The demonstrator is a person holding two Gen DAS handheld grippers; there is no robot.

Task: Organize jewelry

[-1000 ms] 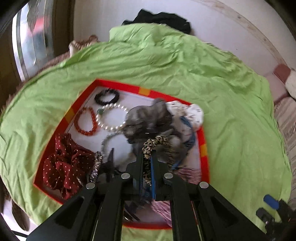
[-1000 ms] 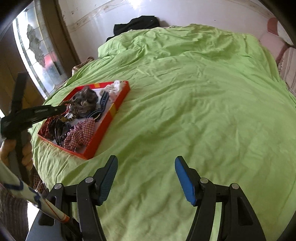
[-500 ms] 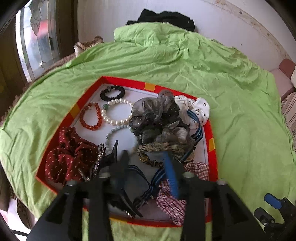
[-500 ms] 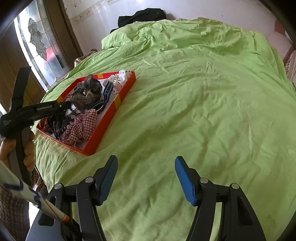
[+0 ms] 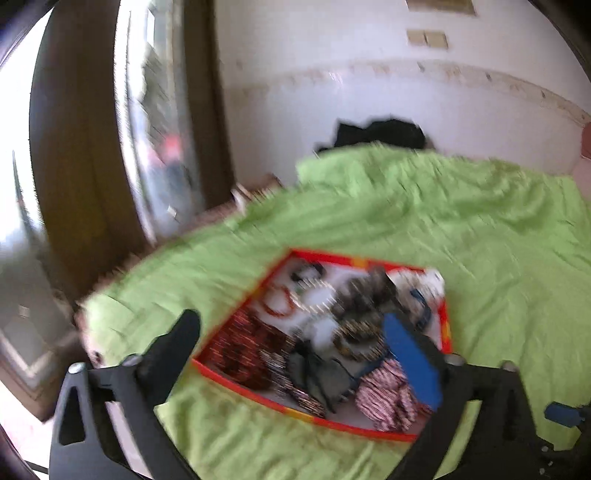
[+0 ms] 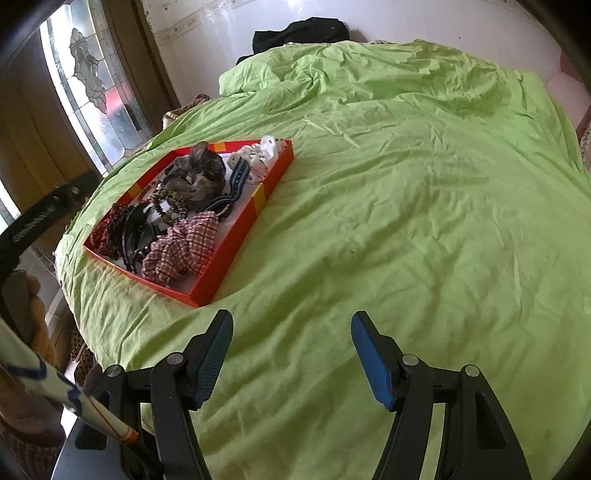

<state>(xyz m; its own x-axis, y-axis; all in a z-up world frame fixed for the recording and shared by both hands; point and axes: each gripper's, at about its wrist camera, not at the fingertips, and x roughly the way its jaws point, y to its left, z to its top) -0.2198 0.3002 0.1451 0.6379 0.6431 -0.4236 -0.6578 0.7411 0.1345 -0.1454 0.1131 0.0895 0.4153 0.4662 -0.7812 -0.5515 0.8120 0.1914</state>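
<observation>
Black-framed tongs (image 6: 291, 338) with blue ribbed pads (image 6: 371, 363), silver screws, white lettering on one arm.

Right gripper (image 6: 291, 332): jaws opening, nothing between them, poised over bare sheet.
Bed sheet (image 6: 424, 206): lime green, creased, spread ahead of and beneath the fingers.
Tray (image 6: 236, 243): red cardboard, shallow, ahead and left of the gripper, well apart from it.
Tray contents: checked scrunchie (image 6: 181, 247) nearest corner; grey chiffon scrunchie (image 6: 197, 175) farther in; black hair clips (image 6: 133, 229) left.
Dark garment (image 6: 303, 31): beyond the sheet's far edge.
Window (image 6: 92, 85): leaded glass, far left.
</observation>
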